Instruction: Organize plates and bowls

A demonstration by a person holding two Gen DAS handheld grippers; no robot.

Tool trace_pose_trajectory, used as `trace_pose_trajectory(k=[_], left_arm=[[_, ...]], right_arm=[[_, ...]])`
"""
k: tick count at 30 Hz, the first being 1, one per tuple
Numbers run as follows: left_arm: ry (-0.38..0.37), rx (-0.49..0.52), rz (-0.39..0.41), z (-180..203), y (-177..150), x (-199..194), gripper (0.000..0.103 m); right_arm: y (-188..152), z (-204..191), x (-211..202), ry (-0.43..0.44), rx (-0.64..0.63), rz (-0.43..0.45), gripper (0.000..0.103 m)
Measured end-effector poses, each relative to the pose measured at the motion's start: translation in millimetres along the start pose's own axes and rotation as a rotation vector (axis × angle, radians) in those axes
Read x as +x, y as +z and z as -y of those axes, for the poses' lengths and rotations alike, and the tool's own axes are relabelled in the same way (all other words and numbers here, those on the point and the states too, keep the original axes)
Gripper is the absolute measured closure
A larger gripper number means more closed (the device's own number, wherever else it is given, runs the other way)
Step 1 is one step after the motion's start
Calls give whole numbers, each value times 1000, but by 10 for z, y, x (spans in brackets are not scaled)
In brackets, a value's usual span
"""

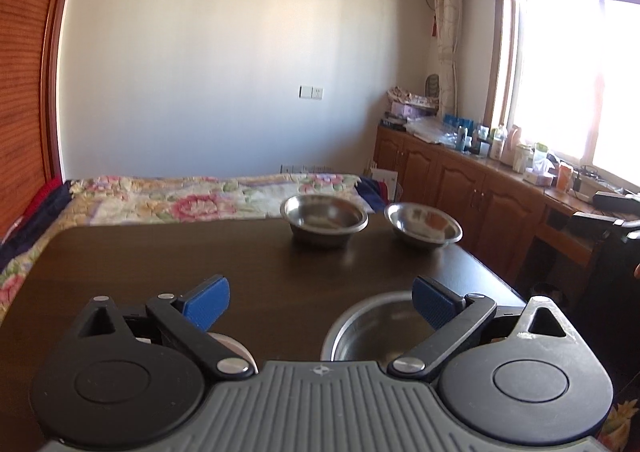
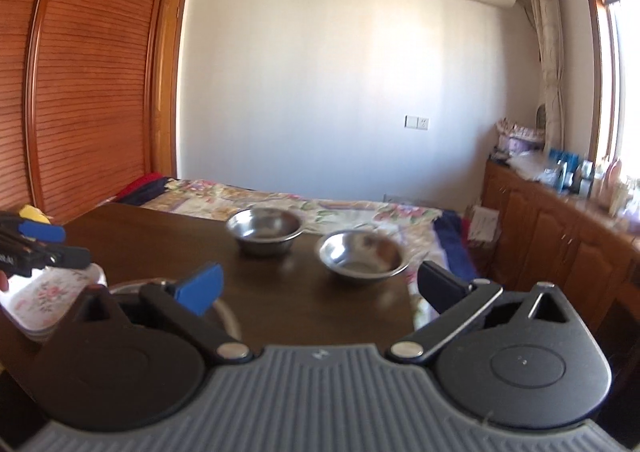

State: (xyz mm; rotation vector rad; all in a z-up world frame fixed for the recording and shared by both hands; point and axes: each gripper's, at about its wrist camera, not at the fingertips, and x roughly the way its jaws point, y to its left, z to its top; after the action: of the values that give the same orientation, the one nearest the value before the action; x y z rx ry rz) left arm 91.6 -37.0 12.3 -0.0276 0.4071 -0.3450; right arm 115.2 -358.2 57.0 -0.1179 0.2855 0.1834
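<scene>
Both claws hang released over the dark table (image 1: 160, 252): beneath the left gripper (image 1: 320, 304), nearer its right finger, sits a steel bowl (image 1: 372, 328). Ahead of the right gripper (image 2: 320, 290), two more steel bowls (image 2: 266, 230) stand side by side near the far edge, and a floral plate (image 2: 48, 288) lies off to its left.

white wall (image 1: 220, 52), sunlit window (image 1: 568, 72), wooden cabinets (image 1: 460, 180), floral bed (image 1: 180, 196)

steel bowls (image 1: 324, 221) (image 1: 423, 225) upright, side by side | floral plates (image 2: 52, 292) stacked

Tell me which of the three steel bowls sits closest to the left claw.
The steel bowl right beneath the open left claw, partly hidden by its right finger. The other two bowls stand at the table's far edge.
</scene>
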Motion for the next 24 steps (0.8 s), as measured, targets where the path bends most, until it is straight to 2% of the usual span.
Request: trace_pose_trajectory(k=[4,9,15,24], left_arm=[[4,17,15,12,121,51,3],[11,44,30,16,285,180,3],[15,66,23,-9,460,422,3],[25,85,-15,-81,615,851,5]], right_arm=[[212,205,-7,-22,-38,0,0],[359,437,113,-6,-27,-26,0],[327,625,414,17,14,-42,0],[260,545,948,128,82,-44,1]])
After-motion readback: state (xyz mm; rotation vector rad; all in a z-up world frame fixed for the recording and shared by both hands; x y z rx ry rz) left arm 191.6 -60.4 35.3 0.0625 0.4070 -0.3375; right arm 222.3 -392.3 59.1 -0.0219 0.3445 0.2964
